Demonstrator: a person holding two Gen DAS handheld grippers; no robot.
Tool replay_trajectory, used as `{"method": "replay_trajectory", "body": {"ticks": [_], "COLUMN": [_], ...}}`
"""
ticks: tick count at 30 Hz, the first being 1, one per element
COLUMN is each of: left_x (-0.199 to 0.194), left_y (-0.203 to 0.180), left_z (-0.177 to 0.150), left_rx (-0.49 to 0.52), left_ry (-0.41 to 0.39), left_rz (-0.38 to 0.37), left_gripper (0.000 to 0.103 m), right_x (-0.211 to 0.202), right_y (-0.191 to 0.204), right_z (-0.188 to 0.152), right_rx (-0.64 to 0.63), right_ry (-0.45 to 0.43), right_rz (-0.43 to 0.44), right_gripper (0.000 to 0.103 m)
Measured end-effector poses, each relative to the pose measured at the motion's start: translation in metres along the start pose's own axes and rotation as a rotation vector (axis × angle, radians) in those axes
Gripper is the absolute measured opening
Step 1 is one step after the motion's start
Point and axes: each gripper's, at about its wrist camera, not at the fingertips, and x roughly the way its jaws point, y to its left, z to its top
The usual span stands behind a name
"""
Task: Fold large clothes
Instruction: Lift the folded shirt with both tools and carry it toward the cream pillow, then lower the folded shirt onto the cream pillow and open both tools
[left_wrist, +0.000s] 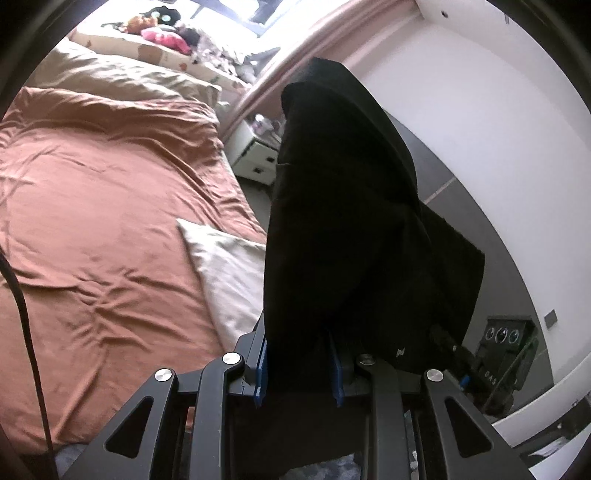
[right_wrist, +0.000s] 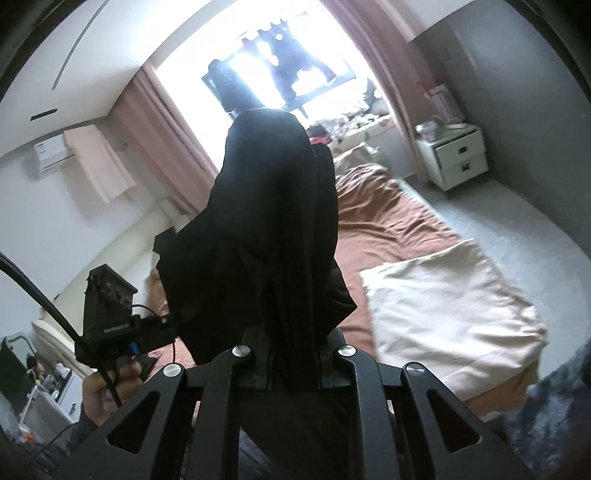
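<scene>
**Black garment clamped in both grippers, above the bed**

Left wrist view:
- Left gripper (left_wrist: 299, 369) closed on a bunched edge of the black garment (left_wrist: 343, 206); blue pads (left_wrist: 260, 365) visible either side of the pinched cloth.
- Garment standing up ahead of the fingers, filling the middle of the view, draping off to the right.
- Right gripper (left_wrist: 448, 341) at lower right, its tips buried in the same cloth.
- Bed (left_wrist: 99, 206) with rumpled rust-brown sheet at left, below the garment; cream pillow (left_wrist: 229, 273) on its near edge, just left of the cloth.
- Beige duvet (left_wrist: 122, 74) further up the bed; white nightstand (left_wrist: 255, 155) beyond, beside a pink curtain (left_wrist: 291, 70).

Right wrist view:
- Right gripper (right_wrist: 293, 369) shut tight on a gathered fold of the black garment (right_wrist: 273, 206); cloth rising in front, blocking part of the bright window (right_wrist: 280, 74).
- Left gripper (right_wrist: 173, 319) at lower left, held by a hand (right_wrist: 107, 384), its tips against the garment's left edge; grip not readable from here.
- Bed (right_wrist: 388, 229) to the right and below, cream pillow (right_wrist: 450, 314) on the near corner, apart from the cloth.
- White nightstand (right_wrist: 454, 155) at far right against a grey wall.
</scene>
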Motion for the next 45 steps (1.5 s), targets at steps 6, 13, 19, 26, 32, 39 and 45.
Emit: {"method": "replay_trajectory", "body": {"ticks": [6, 13, 19, 26, 32, 39, 45], "left_x": [0.042, 0.088, 0.126, 0.185, 0.231, 0.277, 0.282], "left_y": [-0.022, -0.020, 0.006, 0.048, 0.081, 0.124, 0.150], "left_z": [-0.003, 0.003, 0.024, 0.046, 0.062, 0.062, 0.039], "left_rx": [0.005, -0.028, -0.059, -0.093, -0.126, -0.142, -0.158], "left_ry": [0.064, 0.132, 0.180, 0.244, 0.293, 0.352, 0.398], "left_rz": [-0.041, -0.057, -0.036, -0.031, -0.021, 0.095, 0.099], "left_gripper": [0.028, 0.028, 0.028, 0.028, 0.028, 0.031, 0.042], "right_x": [-0.014, 0.005, 0.043, 0.092, 0.139, 0.163, 0.103], "right_y": [0.000, -0.004, -0.010, -0.030, -0.047, -0.055, -0.017], "right_z": [0.008, 0.014, 0.017, 0.032, 0.051, 0.040, 0.019], "right_rx": [-0.004, 0.032, 0.071, 0.140, 0.214, 0.337, 0.299], "right_ry": [-0.019, -0.012, 0.010, 0.044, 0.105, 0.129, 0.105], "right_rz": [-0.073, -0.120, -0.137, -0.171, -0.274, -0.472, -0.539], "right_gripper": [0.012, 0.012, 0.012, 0.012, 0.019, 0.058, 0.062]}}
